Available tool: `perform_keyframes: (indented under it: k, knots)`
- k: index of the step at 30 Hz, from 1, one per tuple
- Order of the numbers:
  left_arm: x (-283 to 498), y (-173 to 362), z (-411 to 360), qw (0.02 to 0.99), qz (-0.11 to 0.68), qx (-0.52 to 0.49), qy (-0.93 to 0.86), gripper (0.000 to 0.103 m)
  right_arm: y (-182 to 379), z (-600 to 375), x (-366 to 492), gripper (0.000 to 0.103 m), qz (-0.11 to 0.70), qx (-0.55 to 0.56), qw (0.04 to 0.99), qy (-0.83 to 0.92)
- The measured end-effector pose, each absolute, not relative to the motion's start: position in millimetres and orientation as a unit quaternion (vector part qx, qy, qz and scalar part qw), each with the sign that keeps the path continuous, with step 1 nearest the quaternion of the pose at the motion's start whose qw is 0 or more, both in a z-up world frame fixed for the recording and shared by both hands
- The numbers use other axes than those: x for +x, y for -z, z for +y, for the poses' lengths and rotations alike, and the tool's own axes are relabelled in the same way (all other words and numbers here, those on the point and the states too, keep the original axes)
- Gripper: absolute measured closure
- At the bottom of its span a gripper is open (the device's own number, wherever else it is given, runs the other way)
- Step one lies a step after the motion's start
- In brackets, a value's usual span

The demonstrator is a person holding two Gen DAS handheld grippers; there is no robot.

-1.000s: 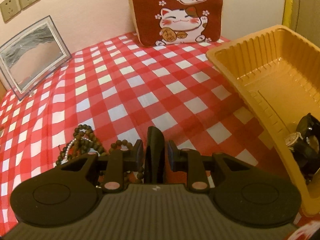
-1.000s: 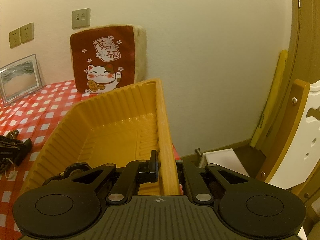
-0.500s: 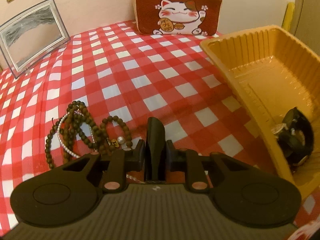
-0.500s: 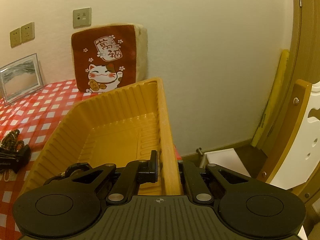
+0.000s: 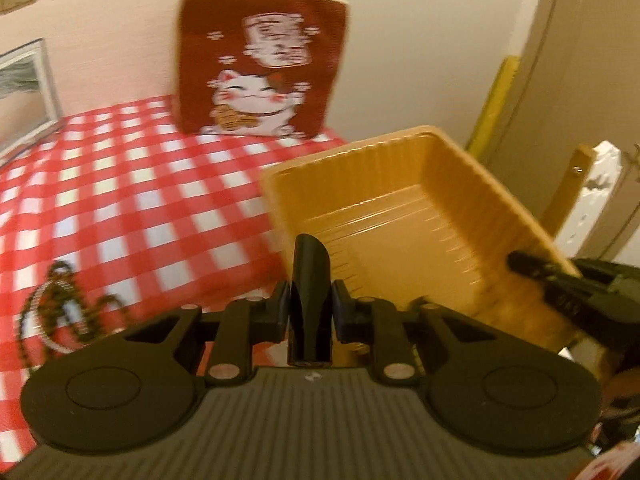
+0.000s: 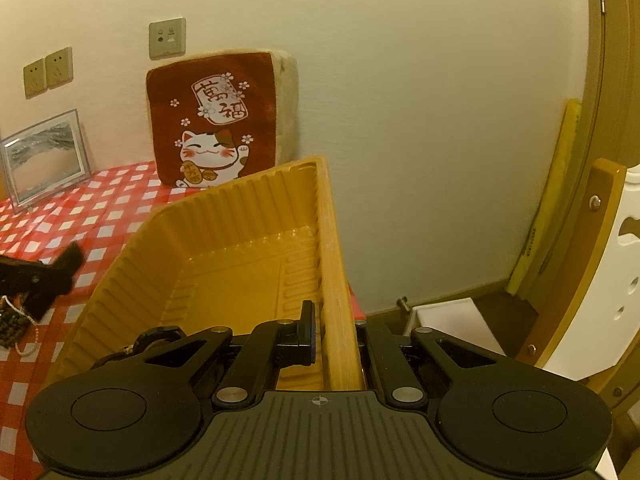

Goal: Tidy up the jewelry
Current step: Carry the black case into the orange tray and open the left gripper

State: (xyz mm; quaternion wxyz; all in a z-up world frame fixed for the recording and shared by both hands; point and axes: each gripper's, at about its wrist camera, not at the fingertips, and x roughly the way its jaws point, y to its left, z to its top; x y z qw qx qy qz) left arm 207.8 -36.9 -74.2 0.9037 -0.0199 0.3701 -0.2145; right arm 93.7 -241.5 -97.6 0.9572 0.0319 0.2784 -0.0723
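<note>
Right tongs clench the tray's right rim. Left tongs grip a black clip at the tray's near-left edge; beads lie left on open table.

Black claw, round side discs, ribbed grey housing, silver pivot screws

Ahead and to the left of the right gripper, the lucky-cat cushion bears a plaque reading 萬福.
</note>
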Motion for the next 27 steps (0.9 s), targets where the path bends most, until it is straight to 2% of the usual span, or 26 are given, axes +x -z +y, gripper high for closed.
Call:
perform_keyframes:
  k: [15, 27]
  knots:
    - [228, 104, -76, 0.877, 0.422, -0.006, 0.23, 0.084, 96, -243, 92, 0.098, 0.279, 0.037, 0.957, 0.071]
    - [200, 72, -38, 0.899, 0.389, -0.065, 0.192, 0.082, 97, -243, 93, 0.098, 0.281, 0.039, 0.956, 0.071]
